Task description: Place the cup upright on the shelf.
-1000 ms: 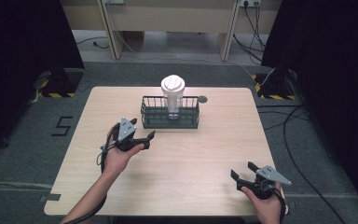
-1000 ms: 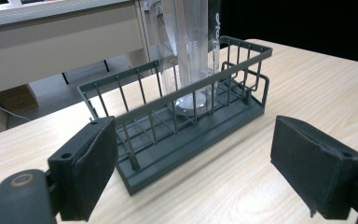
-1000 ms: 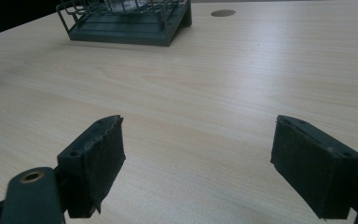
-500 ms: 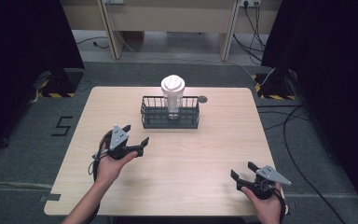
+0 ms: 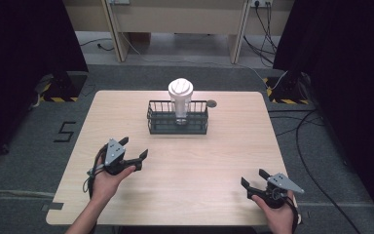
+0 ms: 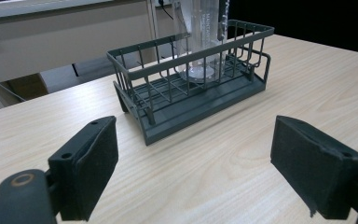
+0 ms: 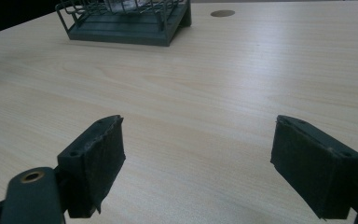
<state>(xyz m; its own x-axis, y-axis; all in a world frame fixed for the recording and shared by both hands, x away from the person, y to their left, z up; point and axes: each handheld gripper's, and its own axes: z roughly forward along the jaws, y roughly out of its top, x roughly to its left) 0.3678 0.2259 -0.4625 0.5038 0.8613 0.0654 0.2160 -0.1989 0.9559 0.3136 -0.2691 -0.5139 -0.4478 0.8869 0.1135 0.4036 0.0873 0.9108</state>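
the bench (image 5: 195, 161) is pale wood. a dark wire rack (image 5: 177, 117) sits at its far middle, and a clear cup (image 5: 180, 100) with a white lid stands upright inside it. the left tongs (image 5: 135, 150) are at the near left, well apart from the rack, jaws wide and empty, facing it. the right tongs (image 5: 253, 178) are at the near right corner, also wide and empty. a small round hole (image 5: 211, 103) lies just right of the rack.

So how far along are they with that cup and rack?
The clear tumbler with a white lid already stands upright in the dark wire rack. Nothing is in hand: the left gripper and right gripper sit open, apart from the rack. Little seems left, as far as I can judge.
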